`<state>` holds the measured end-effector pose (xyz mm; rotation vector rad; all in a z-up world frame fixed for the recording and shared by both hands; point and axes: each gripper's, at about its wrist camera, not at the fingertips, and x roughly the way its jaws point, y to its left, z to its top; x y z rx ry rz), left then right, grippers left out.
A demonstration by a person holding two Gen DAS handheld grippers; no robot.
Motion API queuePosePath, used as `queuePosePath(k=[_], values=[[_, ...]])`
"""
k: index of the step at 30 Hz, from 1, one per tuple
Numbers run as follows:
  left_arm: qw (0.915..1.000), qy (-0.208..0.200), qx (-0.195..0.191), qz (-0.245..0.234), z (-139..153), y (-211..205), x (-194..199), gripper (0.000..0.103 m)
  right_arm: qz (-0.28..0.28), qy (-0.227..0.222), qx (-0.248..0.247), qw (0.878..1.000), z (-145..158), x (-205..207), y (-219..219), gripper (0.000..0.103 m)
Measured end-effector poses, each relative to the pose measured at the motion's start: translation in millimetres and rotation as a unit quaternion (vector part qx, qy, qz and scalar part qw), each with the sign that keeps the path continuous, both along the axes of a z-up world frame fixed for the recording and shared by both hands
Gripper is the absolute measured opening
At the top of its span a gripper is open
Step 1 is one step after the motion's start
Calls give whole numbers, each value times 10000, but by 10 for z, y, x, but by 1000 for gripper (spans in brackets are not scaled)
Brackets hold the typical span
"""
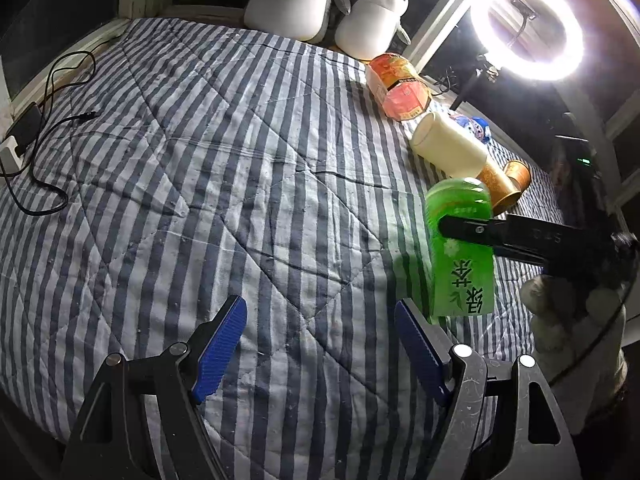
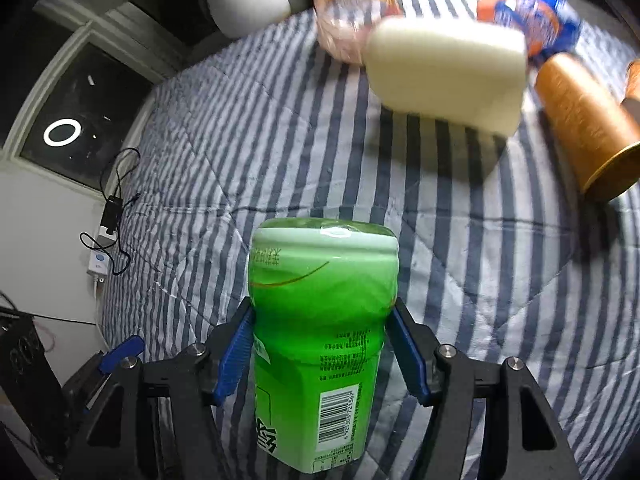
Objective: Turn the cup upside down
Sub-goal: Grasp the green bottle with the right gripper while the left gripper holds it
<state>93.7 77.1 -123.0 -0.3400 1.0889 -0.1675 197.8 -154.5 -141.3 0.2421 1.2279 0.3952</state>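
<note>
Fingers of the right gripper (image 2: 322, 344) are clamping the green cup (image 2: 320, 344); the left gripper (image 1: 320, 344) is gaping over open striped quilt (image 1: 200, 180).

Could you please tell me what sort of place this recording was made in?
Most likely a bedroom at night: the work surface is a bed under a striped quilt, plush penguins sit by a dark window, and a ring light supplies the light.

The translucent green plastic cup cut from a tea bottle (image 1: 460, 252) carries large dark Chinese characters reading "绿茶", upside down in the left wrist view. The right wrist view shows its white barcode label (image 2: 334, 420), digits too blurred to read with certainty.
</note>
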Motion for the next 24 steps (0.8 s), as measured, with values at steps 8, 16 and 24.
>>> queuePosePath(k=[8,16,24], values=[[10000,-45,-48,-64,22,-86,1,79,-399,-1210,-199,9917,205,-187,-141,60],[9999,-85,3,-99,45,-125,-6,79,-571,-2500,-867,9627,364,-270,-84,60],[9996,-210,111,-180,96,-181,-42,79,-679,-2662,-1193,9541,221,-199,0,60]])
